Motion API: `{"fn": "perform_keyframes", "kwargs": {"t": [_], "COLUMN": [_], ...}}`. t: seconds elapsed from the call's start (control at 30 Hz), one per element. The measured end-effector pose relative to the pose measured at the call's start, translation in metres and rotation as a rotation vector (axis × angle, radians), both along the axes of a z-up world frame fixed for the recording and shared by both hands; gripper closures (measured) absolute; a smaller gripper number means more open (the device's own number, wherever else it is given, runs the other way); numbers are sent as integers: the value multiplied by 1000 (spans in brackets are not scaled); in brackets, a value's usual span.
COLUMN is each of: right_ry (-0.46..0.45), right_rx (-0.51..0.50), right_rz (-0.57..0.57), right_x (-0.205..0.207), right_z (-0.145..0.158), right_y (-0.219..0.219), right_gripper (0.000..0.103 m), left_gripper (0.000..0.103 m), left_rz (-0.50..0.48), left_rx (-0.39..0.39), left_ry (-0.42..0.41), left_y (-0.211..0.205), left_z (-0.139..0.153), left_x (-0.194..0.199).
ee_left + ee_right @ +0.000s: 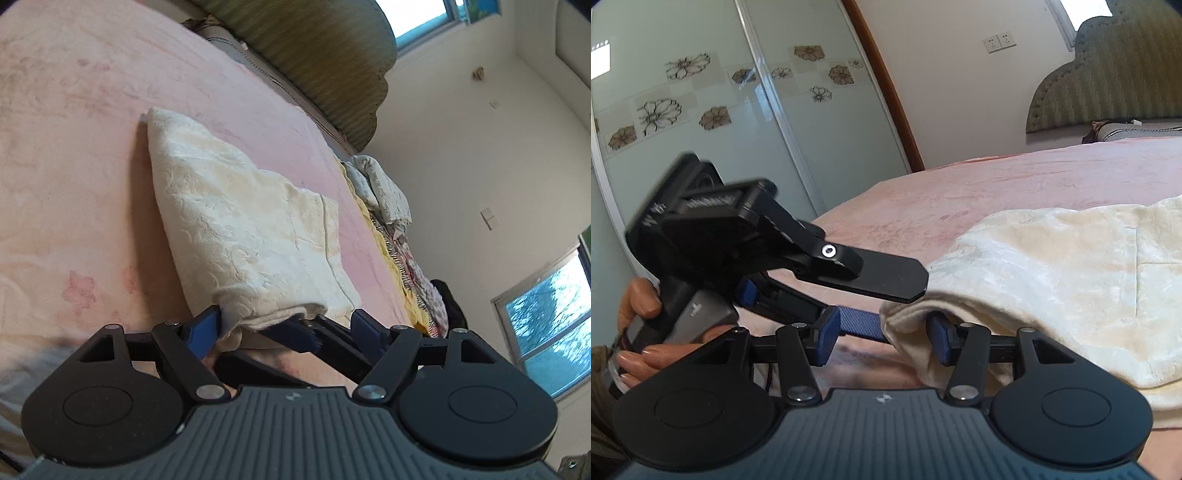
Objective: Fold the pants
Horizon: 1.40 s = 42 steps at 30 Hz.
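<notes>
- While the folded pants (236, 221) lay on the pink bed (74, 147), my left gripper (284, 325) stood spread at their near edge.
- My right gripper (882, 328) stood half-spread, cloth draped between its fingers; whether it pinched, I could not tell.
- Next move, judged: final fold or release.

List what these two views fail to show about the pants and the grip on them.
- Left wrist view: the pants drape over the left gripper; the cloth hides whether the fingers press it.
- Right wrist view: the pants' near edge covers the right gripper, so no grip shows.
- Right wrist view: the pants run off the right edge.
- Right wrist view: the left gripper's body is motion-blurred.
</notes>
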State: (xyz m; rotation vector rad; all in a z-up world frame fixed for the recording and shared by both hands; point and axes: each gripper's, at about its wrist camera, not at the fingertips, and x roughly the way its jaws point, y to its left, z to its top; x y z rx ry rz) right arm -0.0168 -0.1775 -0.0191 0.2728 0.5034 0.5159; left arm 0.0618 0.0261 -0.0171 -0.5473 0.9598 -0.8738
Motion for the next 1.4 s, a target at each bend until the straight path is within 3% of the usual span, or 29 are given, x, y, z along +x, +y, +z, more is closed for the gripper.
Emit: {"fn": "perform_keyframes", "kwargs": {"t": [0.2, 0.33, 0.43, 0.5, 0.6, 0.7, 0.8, 0.87, 0.97, 1.07, 1.13, 1.27, 1.4], "right_ry": [16, 23, 63, 110, 79, 127, 83, 29, -5, 91, 172, 141, 86], "right_rx": [-16, -70, -108, -212, -362, -360, -306, -260, -235, -256, -331, -292, -291], "right_rz": [-32, -48, -6, 84, 120, 164, 234, 161, -62, -247, -280, -277, -336], "right_x": [5, 11, 16, 19, 8, 1, -19, -25, -21, -8, -5, -19, -10], "right_z": [-4, -5, -11, -16, -12, -2, 22, 44, 53, 33, 10, 19, 29], "right_y": [13, 27, 37, 50, 65, 56, 34, 8, -33, -66, -76, -83, -96], "right_gripper": [54, 52, 49, 38, 35, 35, 37, 37, 37, 37, 38, 37, 37], "left_gripper": [32, 32, 31, 31, 30, 30, 30, 30, 30, 30, 30, 30, 21], "left_rz": [4, 165, 219, 226, 211, 165, 117, 84, 27, -13, -20, -3, 64], "left_rx": [-25, 40, 49, 46, 57, 45, 8, -11, 19, 108, 132, 114, 127], "left_ry": [49, 20, 5, 2, -13, -36, -81, -104, -107, -62, -78, -127, -166], "left_y": [33, 62, 67, 62, 42, 28, 15, 4, -16, -32, -34, -32, -36], "left_z": [-7, 0, 9, 13, 17, 22, 29, 32, 24, -5, -19, 2, 15], "left_x": [2, 10, 20, 25, 32, 31, 28, 26, 21, 17, 12, 18, 31]}}
